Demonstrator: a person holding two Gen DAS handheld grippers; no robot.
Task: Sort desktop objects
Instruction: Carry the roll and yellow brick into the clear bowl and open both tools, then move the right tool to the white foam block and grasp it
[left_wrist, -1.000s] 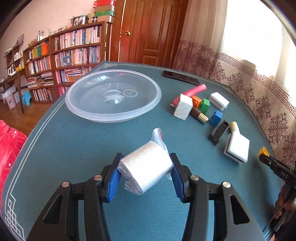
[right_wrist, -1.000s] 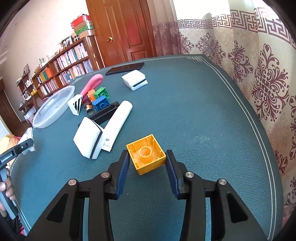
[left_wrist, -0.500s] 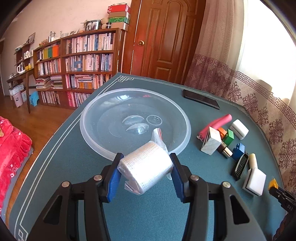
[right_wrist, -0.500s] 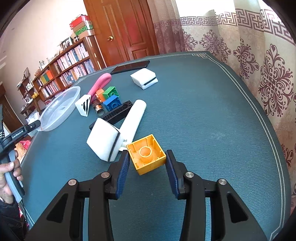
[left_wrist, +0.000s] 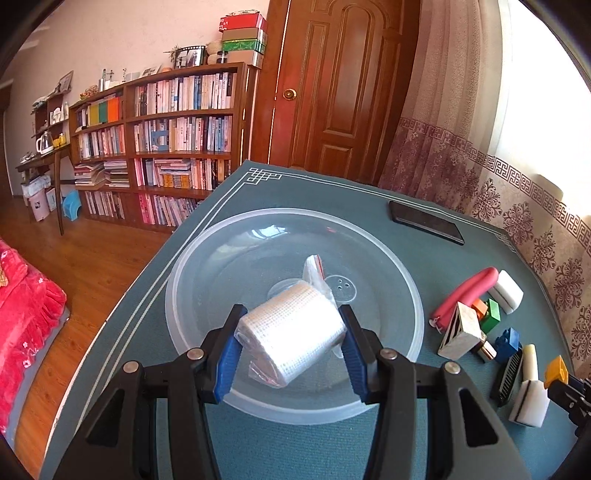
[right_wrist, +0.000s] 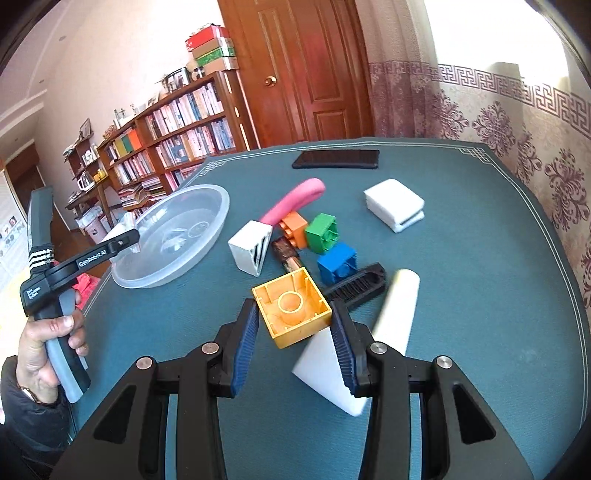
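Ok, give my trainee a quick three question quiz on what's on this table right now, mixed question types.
1. True or false: the left gripper holds a white roll above the clear bowl.
2. What colour is the block in the right gripper?
3. Which lies nearest the door: A) the phone, B) the black comb, C) the blue block?

Key: 1 true. 2 yellow. 3 A.

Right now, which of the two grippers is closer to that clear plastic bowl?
The left gripper: it hangs over the clear plastic bowl, fingers shut on a wrapped white roll. The right gripper, holding a yellow block, is off beside the toy pile.
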